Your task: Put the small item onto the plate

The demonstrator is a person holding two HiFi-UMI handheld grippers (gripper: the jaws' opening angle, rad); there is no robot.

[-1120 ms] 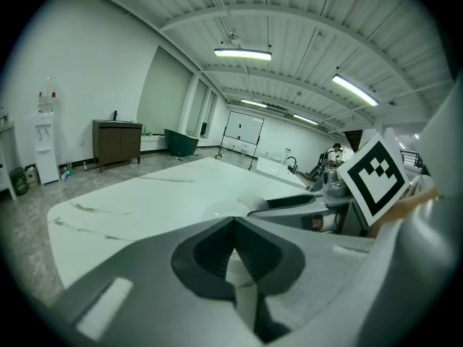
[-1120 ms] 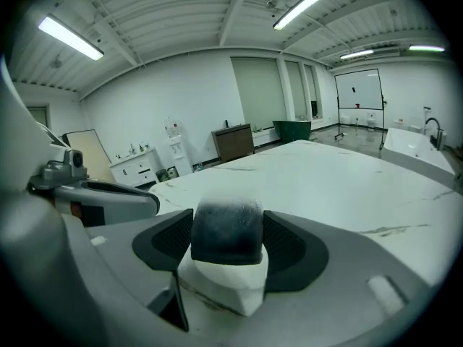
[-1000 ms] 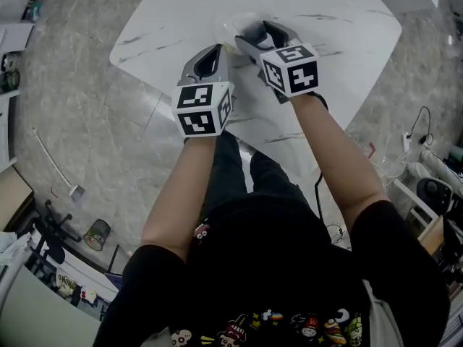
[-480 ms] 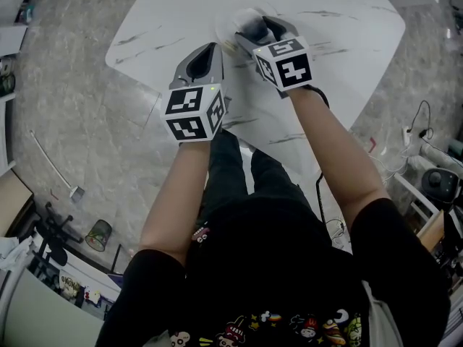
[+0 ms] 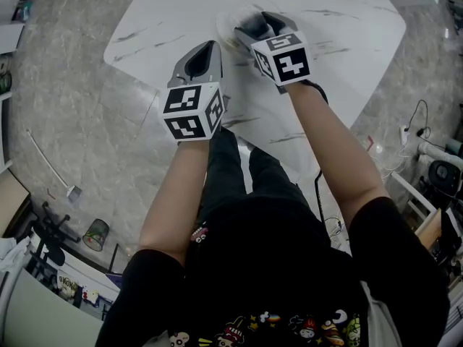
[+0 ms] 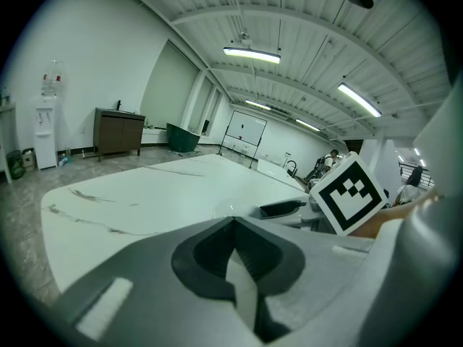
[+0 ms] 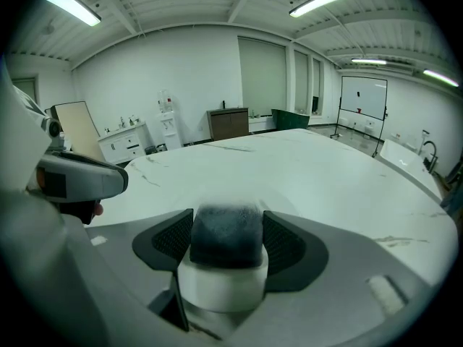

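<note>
The right gripper (image 7: pixel 228 243) is clamping the small item (image 7: pixel 226 231), a dark-topped piece on a white base, between its jaws. It is holding the item over the pale plate (image 5: pixel 226 24) on the white marble table (image 5: pixel 340 42); contact with the plate cannot be determined. The left gripper (image 6: pixel 233 259) is hovering beside it, jaws pressed together and empty.

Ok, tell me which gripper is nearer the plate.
Right. The right gripper, shut on the small item, reaches over the plate. The left gripper, shut and empty, stops short of the plate, off its near left side.
</note>
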